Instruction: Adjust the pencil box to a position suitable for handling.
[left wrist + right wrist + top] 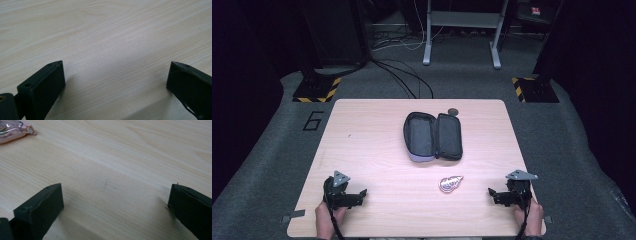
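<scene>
We hold left gripper and right gripper wide apart, empty; packet at table six o'clock, case at twelve.

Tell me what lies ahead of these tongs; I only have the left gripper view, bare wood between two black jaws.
Observer: A small pink, shiny plastic-wrapped packet lies on the light wooden table, between the left tongs and the right tongs.
Operator: Report anything farther out.
Observer: A dark zippered fabric pouch lies unzipped and spread flat near the far middle of the table.
Operator: Give me the other tongs' state.
Observer: In the right gripper view, the jaws stand wide apart with nothing between them.
</scene>
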`<state>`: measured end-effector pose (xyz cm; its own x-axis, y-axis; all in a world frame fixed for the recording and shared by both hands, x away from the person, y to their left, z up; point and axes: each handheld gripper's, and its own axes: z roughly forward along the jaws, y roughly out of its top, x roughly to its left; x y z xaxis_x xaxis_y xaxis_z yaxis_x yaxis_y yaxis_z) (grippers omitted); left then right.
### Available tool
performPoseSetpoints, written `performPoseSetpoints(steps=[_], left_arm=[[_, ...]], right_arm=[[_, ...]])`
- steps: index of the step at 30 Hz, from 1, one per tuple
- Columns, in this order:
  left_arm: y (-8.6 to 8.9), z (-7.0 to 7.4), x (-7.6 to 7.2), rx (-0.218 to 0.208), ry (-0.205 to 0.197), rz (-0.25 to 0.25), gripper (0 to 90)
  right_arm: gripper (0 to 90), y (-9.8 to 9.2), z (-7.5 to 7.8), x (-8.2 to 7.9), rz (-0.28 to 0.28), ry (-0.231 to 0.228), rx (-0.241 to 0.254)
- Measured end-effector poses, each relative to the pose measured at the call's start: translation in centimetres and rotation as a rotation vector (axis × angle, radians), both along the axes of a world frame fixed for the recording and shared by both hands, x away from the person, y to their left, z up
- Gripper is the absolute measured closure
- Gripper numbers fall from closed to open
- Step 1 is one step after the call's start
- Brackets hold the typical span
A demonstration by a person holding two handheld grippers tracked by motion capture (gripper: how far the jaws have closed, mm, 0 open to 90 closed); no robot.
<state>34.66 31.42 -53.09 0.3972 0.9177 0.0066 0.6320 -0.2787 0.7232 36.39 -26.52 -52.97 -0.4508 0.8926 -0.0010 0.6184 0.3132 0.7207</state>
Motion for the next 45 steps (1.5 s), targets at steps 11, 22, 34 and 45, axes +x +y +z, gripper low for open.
performPoseSetpoints(steps=[11, 22, 34, 45], left_arm=[[0.2, -0.1, 0.2, -0.002, -0.01, -0.013, 1.7], [-1.2, 1.3, 0.2, -0.003, -0.034, -0.07, 4.6], [-6.4, 3.8, 1.1, -0.013, -0.065, -0.232, 3.3], [-12.4, 4.2, 2.4, -0.023, -0.061, -0.383, 0.6]], right_arm=[[0.0, -0.2, 0.0, 0.2, 0.027, 0.001, -0.001], [0.0, -0.2, 0.0, 0.6, 0.049, 0.014, 0.009], [0.0, -0.4, 0.0, 0.8, 0.069, 0.007, -0.007], [0.0, -0.4, 0.1, 0.8, 0.07, 0.012, -0.003]])
